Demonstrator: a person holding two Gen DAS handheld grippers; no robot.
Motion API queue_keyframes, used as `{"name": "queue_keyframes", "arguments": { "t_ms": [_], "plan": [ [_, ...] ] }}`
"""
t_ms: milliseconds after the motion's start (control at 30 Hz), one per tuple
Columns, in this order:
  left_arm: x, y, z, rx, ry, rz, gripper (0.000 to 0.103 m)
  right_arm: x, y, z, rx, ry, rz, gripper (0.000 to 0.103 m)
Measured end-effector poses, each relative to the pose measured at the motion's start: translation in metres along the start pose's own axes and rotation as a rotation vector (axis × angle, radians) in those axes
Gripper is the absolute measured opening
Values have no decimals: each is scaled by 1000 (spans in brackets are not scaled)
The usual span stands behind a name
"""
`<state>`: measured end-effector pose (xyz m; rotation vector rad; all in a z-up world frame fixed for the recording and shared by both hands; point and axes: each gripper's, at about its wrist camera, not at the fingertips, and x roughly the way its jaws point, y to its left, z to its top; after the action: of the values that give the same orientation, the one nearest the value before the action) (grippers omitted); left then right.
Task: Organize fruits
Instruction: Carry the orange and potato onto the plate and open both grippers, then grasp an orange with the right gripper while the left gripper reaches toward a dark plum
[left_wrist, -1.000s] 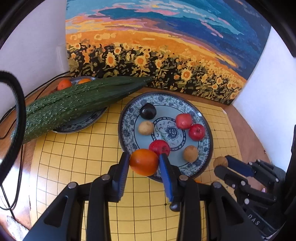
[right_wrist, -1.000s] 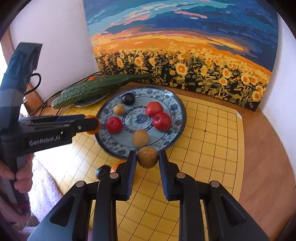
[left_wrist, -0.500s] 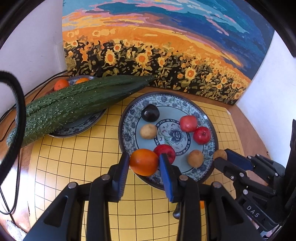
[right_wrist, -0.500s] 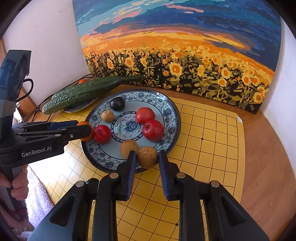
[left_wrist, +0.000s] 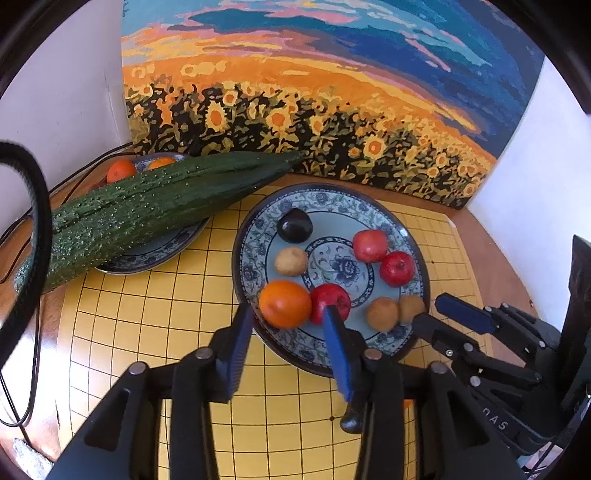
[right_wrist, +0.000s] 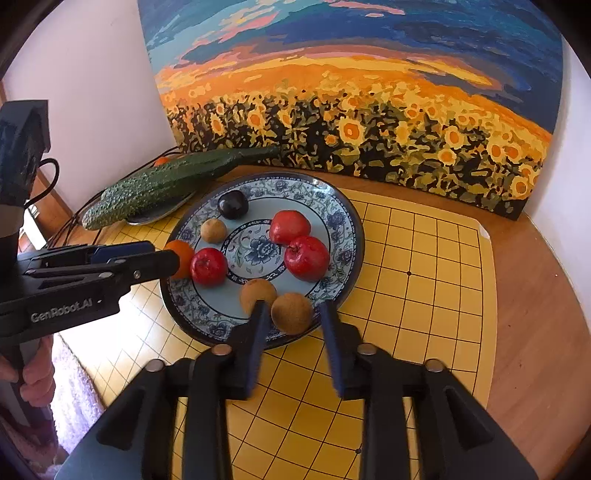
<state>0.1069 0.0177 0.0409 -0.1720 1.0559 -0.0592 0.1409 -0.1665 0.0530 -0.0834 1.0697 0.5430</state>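
Observation:
A blue patterned plate (left_wrist: 255, 236) (right_wrist: 340, 210) holds three red fruits, brown round fruits and a dark plum (left_wrist: 294, 230) (right_wrist: 232, 204). My left gripper (left_wrist: 287, 334) is open; the orange (left_wrist: 284, 304) (right_wrist: 183, 253) lies on the plate's near rim between its spread fingers. My right gripper (right_wrist: 293, 323) is open; a brown fruit (right_wrist: 291, 313) (left_wrist: 412, 308) rests on the plate's near rim between its fingers, next to another brown fruit (right_wrist: 257, 293). In the left wrist view the right gripper (left_wrist: 439, 314) is at the right, and in the right wrist view the left gripper (right_wrist: 162, 254) is at the left.
A second patterned plate (left_wrist: 159, 251) at back left carries long green cucumbers (left_wrist: 147, 210) (right_wrist: 166, 184) and oranges (left_wrist: 121, 170). Everything stands on a yellow grid board (right_wrist: 424, 288) on a wooden table. A sunflower painting (right_wrist: 351, 92) leans on the wall. Black cables (left_wrist: 22, 221) lie at the left.
Both grippers moved forward over the plate's near rim and opened. The orange left the left gripper's hold and the brown fruit left the right gripper's hold; both now rest on the plate.

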Motion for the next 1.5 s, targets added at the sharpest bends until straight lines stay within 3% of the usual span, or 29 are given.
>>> {"name": "queue_keyframes", "arguments": {
  "t_ms": [733, 1500],
  "plan": [
    [-16, -8, -25, 0, 40, -45, 44, -26, 25, -21, -11, -4, 30, 38],
    [-17, -9, -54, 5, 78, -61, 44, -17, 31, -39, 50, 28, 81, 38]
  ]
}}
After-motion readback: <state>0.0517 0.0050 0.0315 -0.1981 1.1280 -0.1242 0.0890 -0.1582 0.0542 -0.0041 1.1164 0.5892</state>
